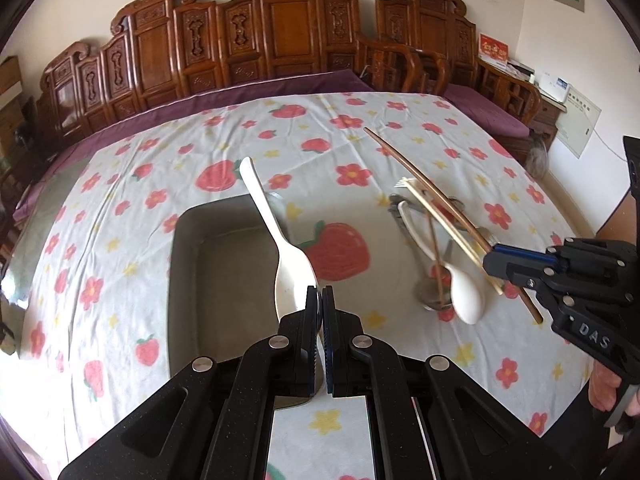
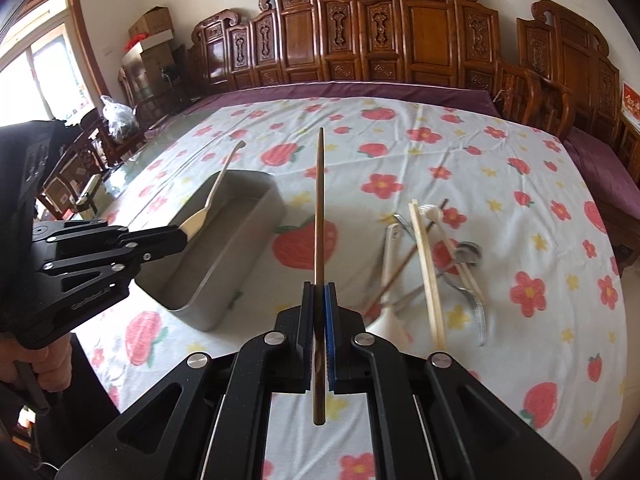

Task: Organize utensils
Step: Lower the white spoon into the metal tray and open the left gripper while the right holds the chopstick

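Observation:
My left gripper (image 1: 319, 293) is shut on the bowl end of a white plastic spoon (image 1: 280, 240), whose handle points up and away over a grey rectangular tray (image 1: 216, 276). My right gripper (image 2: 319, 289) is shut on a dark brown chopstick (image 2: 319, 200) that sticks out forward above the tablecloth. The right wrist view shows the left gripper (image 2: 182, 234) holding the white spoon (image 2: 212, 196) above the tray (image 2: 224, 280). In the left wrist view, the right gripper (image 1: 491, 259) grips the brown chopstick (image 1: 416, 180) over the utensil pile.
A loose pile on the strawberry-print cloth holds a second white spoon (image 1: 466, 296), a metal spoon (image 1: 432, 300), pale wooden chopsticks (image 2: 428, 272) and metal cutlery (image 2: 468, 292). A carved wooden bench (image 1: 280, 40) stands behind the table. A hand (image 2: 48, 368) grasps the left gripper's handle.

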### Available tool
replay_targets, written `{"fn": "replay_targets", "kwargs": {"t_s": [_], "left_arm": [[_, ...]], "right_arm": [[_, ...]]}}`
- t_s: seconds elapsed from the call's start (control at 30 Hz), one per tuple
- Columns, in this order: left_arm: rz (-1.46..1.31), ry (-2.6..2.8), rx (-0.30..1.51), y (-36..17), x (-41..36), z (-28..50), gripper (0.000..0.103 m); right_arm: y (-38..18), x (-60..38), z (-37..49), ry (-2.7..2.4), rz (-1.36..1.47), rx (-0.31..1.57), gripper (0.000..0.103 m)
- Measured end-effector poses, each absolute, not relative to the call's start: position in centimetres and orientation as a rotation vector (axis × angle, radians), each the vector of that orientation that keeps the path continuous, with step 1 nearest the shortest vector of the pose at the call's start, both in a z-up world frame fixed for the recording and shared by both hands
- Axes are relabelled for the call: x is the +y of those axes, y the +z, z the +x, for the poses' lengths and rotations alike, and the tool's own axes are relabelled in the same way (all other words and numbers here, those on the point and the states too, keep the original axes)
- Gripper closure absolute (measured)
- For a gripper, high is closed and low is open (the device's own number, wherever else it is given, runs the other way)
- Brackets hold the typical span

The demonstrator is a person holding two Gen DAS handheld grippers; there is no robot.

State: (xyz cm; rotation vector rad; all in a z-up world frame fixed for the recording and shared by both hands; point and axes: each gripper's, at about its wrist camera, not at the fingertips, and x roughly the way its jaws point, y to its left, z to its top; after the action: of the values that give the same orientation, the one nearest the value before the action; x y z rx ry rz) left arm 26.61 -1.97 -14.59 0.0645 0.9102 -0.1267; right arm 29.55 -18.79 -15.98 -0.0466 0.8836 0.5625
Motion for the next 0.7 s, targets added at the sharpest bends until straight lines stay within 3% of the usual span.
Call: {"fn": "replay_targets", "kwargs": {"t_s": [0.47, 0.7], "left_arm": [[0.006, -0.085, 0.956, -17.0, 2.2, 27.2, 0.101], [-0.02, -0.07, 0.933, -16.6, 4.1, 26.6, 0.086]], "right_arm": [[-16.7, -13.8, 28.7, 0.602, -0.033, 0.915, 0.097], [-17.2, -11.6, 29.2, 0.617, -0.017, 0.937, 0.097]]}}
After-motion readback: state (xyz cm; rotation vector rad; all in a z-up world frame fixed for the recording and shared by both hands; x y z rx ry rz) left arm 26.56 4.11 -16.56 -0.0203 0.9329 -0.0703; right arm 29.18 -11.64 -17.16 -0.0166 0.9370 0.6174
